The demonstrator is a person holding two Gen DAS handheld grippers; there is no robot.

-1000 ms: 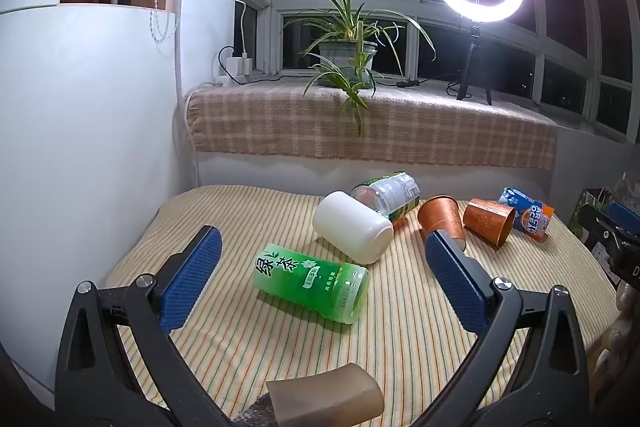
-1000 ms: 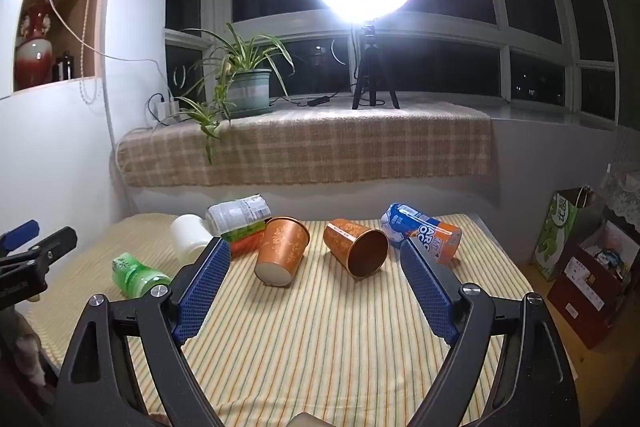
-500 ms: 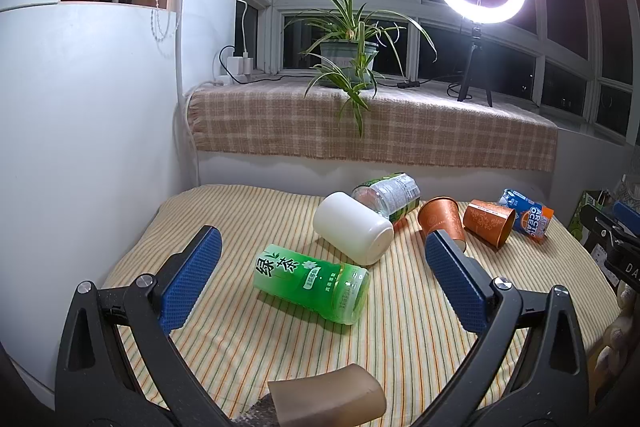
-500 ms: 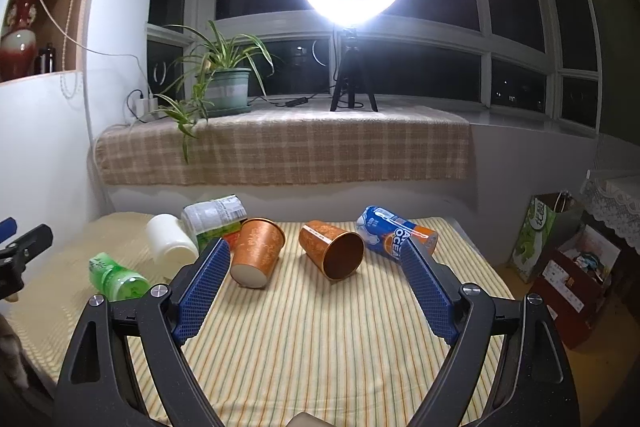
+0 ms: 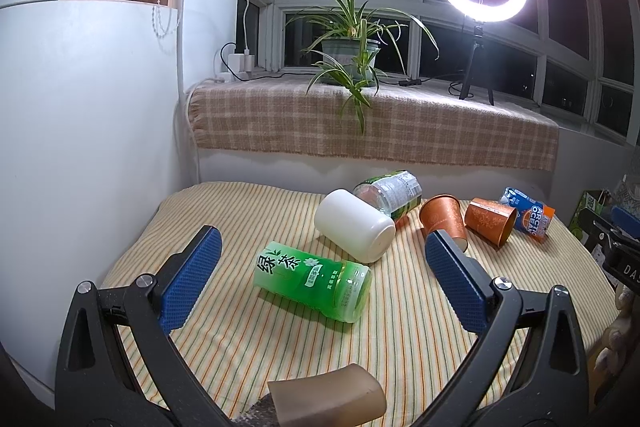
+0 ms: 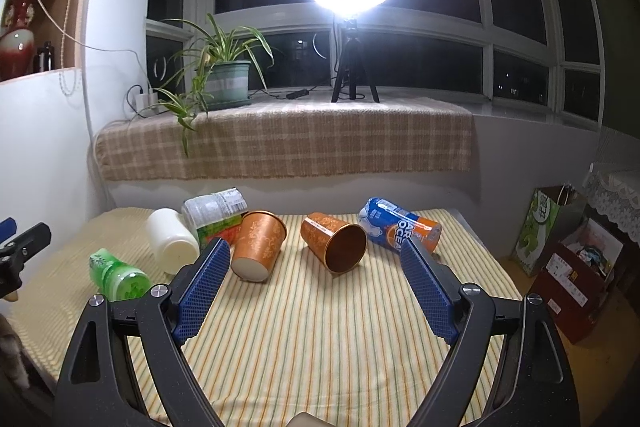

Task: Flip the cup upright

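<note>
Copper cup (image 6: pixel 334 246) lies sideways on striped cloth (image 6: pixel 320 327); left tongs (image 5: pixel 322 277), right tongs (image 6: pixel 316 287) apart, empty.

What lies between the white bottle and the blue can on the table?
Right wrist view: a clear labelled bottle and two orange cups, all on their sides.
</note>
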